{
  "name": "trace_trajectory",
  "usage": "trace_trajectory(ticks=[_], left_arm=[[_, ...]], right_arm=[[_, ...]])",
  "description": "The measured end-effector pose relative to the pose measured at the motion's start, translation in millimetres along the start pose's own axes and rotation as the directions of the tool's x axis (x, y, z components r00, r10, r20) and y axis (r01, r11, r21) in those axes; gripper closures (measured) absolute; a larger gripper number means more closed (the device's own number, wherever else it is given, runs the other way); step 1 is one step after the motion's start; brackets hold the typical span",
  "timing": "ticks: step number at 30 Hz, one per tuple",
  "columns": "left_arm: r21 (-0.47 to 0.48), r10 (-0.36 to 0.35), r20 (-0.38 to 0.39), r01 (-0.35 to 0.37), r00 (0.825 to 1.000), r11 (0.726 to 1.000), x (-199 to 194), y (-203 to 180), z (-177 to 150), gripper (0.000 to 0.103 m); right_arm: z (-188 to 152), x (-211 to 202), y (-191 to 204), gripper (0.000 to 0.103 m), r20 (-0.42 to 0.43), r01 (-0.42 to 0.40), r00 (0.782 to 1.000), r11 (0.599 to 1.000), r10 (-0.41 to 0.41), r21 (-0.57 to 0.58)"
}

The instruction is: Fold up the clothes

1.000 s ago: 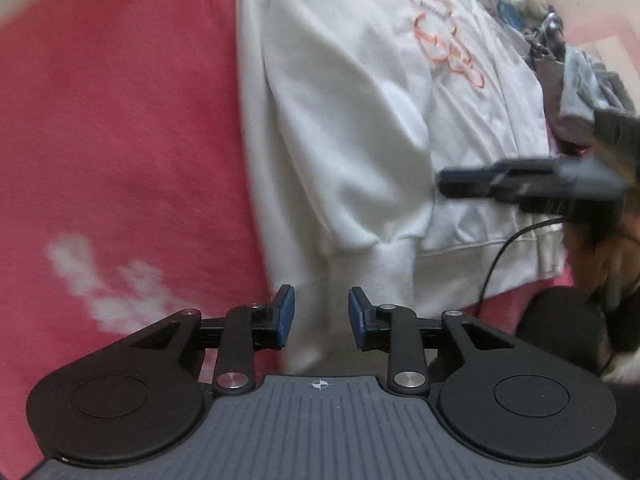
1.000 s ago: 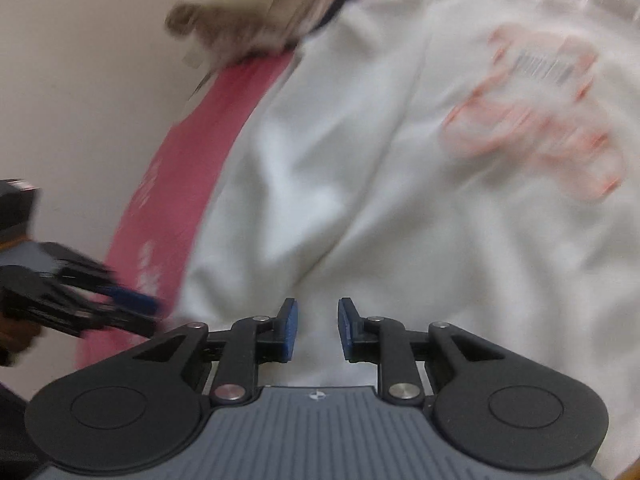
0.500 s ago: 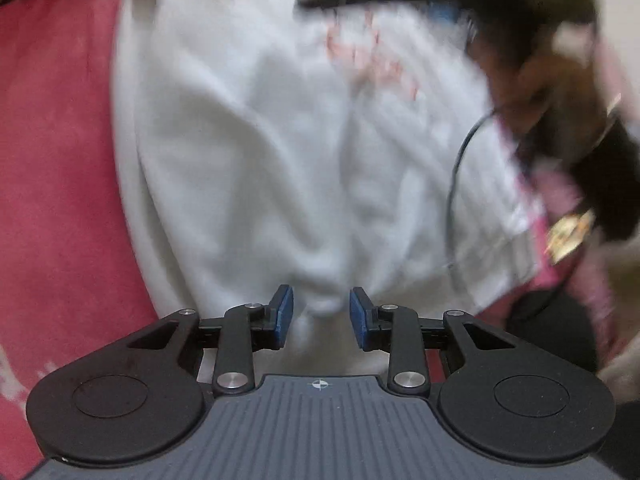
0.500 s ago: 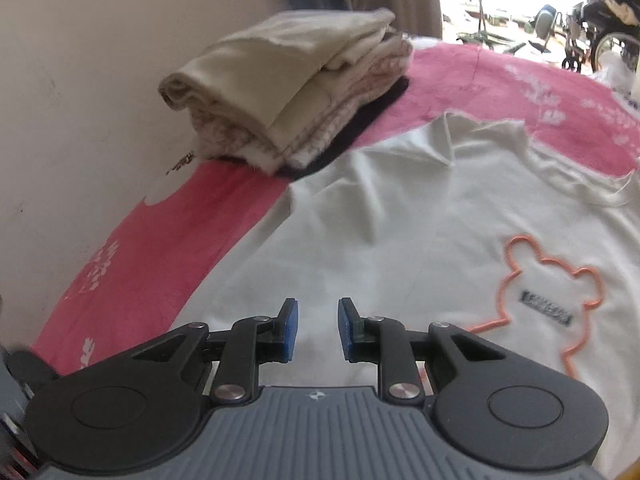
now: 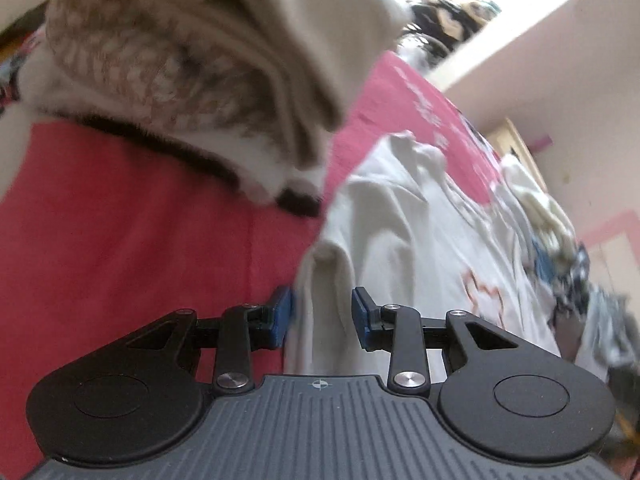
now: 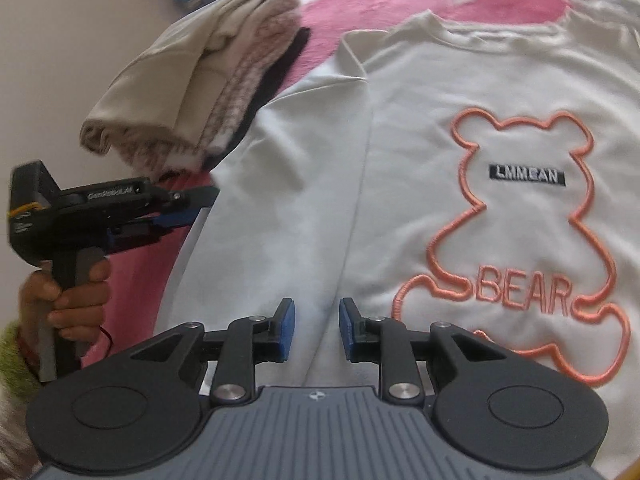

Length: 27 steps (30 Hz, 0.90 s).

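Observation:
A white sweatshirt (image 6: 400, 160) with an orange bear outline (image 6: 520, 288) and the word BEAR lies flat, front up, on a pink blanket (image 6: 136, 280). My right gripper (image 6: 316, 330) hovers open over its lower left front, with nothing between the pads. My left gripper (image 5: 321, 320) is open too, and the sweatshirt's (image 5: 400, 240) side edge lies just beyond its fingers. The right wrist view shows the left gripper (image 6: 188, 206) held by a hand (image 6: 72, 296), its tips at the garment's left edge.
A stack of folded clothes (image 6: 200, 88), beige on top, sits on the blanket right by the sweatshirt's shoulder; it looms close in the left wrist view (image 5: 180, 60). A heap of loose clothes (image 5: 560, 248) lies past the sweatshirt. A pale wall (image 6: 80, 40) runs along the left.
The left gripper swung from the sweatshirt's cuff end up to its side edge near the folded stack. The right gripper sank closer to the chest, and the left gripper came into its view.

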<state>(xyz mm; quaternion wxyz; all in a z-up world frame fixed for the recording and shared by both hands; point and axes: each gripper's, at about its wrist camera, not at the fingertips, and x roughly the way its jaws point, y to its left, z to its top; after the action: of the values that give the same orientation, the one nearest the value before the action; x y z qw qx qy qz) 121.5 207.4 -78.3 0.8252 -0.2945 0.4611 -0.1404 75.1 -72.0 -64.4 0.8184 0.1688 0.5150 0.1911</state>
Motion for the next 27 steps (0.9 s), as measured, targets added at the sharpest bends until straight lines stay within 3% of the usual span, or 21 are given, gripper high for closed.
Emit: trace_trajectory(ticks=[3, 7, 10, 11, 12, 14, 20, 25, 27], left_arm=[[-0.056, -0.031, 0.000, 0.031, 1.000, 0.998, 6.8, 5.4, 8.8, 0.071], [-0.063, -0.046, -0.010, 0.046, 0.999, 0.997, 9.1, 4.3, 12.2, 0.071], [-0.081, -0.038, -0.018, 0.036, 0.999, 0.996, 12.6, 6.6, 13.8, 0.080], [-0.088, -0.028, -0.019, 0.027, 0.999, 0.996, 13.4, 7.3, 15.0, 0.091], [-0.095, -0.021, -0.019, 0.019, 1.000, 0.995, 13.6, 8.7, 16.7, 0.096], [-0.102, -0.002, -0.013, 0.001, 1.000, 0.995, 12.1, 9.2, 19.9, 0.098], [-0.076, 0.015, -0.057, -0.019, 0.998, 0.997, 14.4, 9.2, 32.2, 0.099], [0.006, 0.005, -0.083, -0.005, 0.997, 1.000, 16.9, 11.8, 36.8, 0.098], [0.030, 0.003, -0.090, 0.000, 0.996, 1.000, 18.7, 13.7, 37.0, 0.097]], right_arm=[[1.3, 0.9, -1.4, 0.077, 0.003, -0.006, 1.000, 1.000, 0.006, 0.007], [7.0, 4.1, -0.7, 0.077, 0.005, -0.008, 1.000, 1.000, 0.008, 0.002], [11.4, 7.4, 0.8, 0.077, 0.005, -0.009, 1.000, 1.000, 0.009, -0.007], [12.1, 8.2, 1.6, 0.077, 0.006, -0.007, 1.000, 1.000, 0.007, -0.011], [12.8, 9.1, 2.4, 0.077, 0.008, -0.001, 1.000, 1.000, 0.002, -0.020], [14.0, 10.0, 4.5, 0.077, 0.015, 0.018, 1.000, 0.999, -0.018, -0.044], [27.0, 12.9, 4.6, 0.077, 0.027, 0.067, 0.998, 0.994, -0.065, -0.082], [43.9, 24.1, -9.4, 0.070, 0.009, -0.009, 1.000, 1.000, 0.009, 0.007], [47.5, 28.6, -11.6, 0.074, -0.010, -0.035, 0.999, 0.999, 0.035, 0.012]])
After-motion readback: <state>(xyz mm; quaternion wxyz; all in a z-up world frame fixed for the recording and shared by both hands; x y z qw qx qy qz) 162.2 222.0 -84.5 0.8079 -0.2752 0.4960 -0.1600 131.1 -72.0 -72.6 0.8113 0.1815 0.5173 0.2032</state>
